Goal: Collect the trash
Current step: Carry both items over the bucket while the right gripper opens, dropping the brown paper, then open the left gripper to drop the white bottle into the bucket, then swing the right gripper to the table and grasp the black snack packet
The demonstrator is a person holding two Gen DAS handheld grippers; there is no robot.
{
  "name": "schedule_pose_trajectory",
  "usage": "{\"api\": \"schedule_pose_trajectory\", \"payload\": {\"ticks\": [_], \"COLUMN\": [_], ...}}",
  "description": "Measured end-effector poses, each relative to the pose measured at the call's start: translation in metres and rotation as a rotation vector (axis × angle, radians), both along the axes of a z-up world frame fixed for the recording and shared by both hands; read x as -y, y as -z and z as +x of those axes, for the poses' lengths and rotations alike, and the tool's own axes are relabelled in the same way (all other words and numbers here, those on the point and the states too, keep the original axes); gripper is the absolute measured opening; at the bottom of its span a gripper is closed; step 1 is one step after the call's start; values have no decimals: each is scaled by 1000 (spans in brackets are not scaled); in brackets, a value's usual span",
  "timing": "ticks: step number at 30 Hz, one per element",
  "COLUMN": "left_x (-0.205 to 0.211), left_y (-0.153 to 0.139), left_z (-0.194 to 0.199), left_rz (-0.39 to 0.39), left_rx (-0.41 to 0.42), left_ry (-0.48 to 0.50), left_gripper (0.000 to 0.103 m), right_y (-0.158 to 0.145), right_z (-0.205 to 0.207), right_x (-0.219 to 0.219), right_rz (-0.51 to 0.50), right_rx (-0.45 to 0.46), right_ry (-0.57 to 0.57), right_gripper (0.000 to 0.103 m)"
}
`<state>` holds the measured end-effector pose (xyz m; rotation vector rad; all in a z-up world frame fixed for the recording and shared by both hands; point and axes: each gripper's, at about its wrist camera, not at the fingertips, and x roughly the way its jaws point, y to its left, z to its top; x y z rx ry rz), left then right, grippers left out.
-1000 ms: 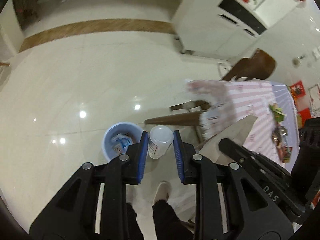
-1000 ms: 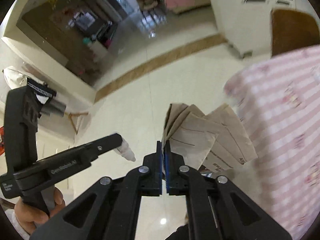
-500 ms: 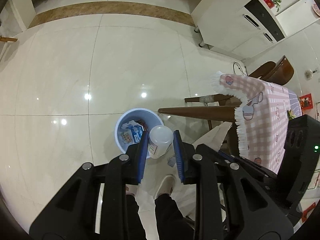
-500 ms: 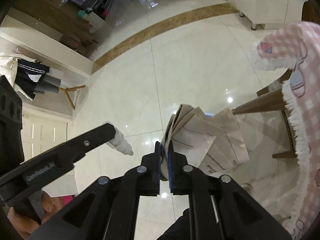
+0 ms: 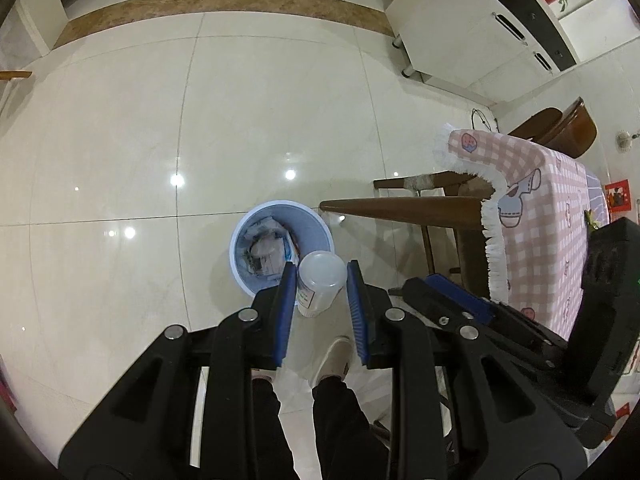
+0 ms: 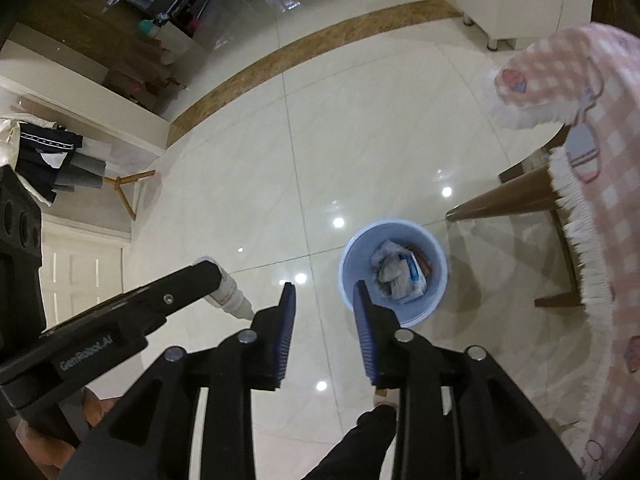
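A: Above the round pale-blue plastic bin [image 5: 281, 254] on the glossy cream tile floor [image 5: 200, 120], the left gripper [image 5: 321, 283] holds a small translucent white plastic bottle [image 5: 321, 285], its blue pads clamped on both sides. The bottle hangs over the bin's near right rim, not over the middle.

B: So the release looks risky there. The person would do well to carry it a little left and farther out, over the open mouth, then part the jaws with the bottle hanging straight.

A: The right gripper [image 6: 324, 308] is empty; its jaws are opening and nothing lies between them. It hovers just left of the bin, near the wooden table leg [image 6: 504, 196] and the pink checked fringed tablecloth [image 6: 600, 184].

B: How does the bottle look?

A: Cylindrical, cloudy-walled, flat end toward the camera, a printed label on its side. The bin already holds crumpled paper and a blue-and-white wrapper [image 6: 414, 272].
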<state>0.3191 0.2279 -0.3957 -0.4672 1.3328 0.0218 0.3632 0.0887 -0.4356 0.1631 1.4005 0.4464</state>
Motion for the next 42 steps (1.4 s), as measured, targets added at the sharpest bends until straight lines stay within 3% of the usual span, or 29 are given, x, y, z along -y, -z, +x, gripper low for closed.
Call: {"api": "schedule_pose_trajectory", "payload": {"ticks": [16,17,18,19,28,36,42], "left_x": [40,42,44,46,76,163,279], "left_y": [-9,-10,-12,-14,-38,-85,-101], "left_z": [23,24,25,26,35,62,89], "left_rz": [17,21,34,46,84,66,-5], "left_rx": [-31,-34,-37,-31,-20,98,140], "left_ry": [37,38,35,27,47,174,331], "left_gripper": [28,37,56,59,59,59,59], "right_y": [-35,-38,-39,-42,-68,-107,-131], "right_z": [11,12,12,13,16,20,12], "right_x": [53,56,60,64,105,191,304], "right_rz": [-20,-18,-16,-12,21,39,-20], "right_rx": [103,106,107,109,141,218,298], "right_ry": [53,59,62,69,115,248,440], "right_gripper": [37,37,37,37,39,39,39]}}
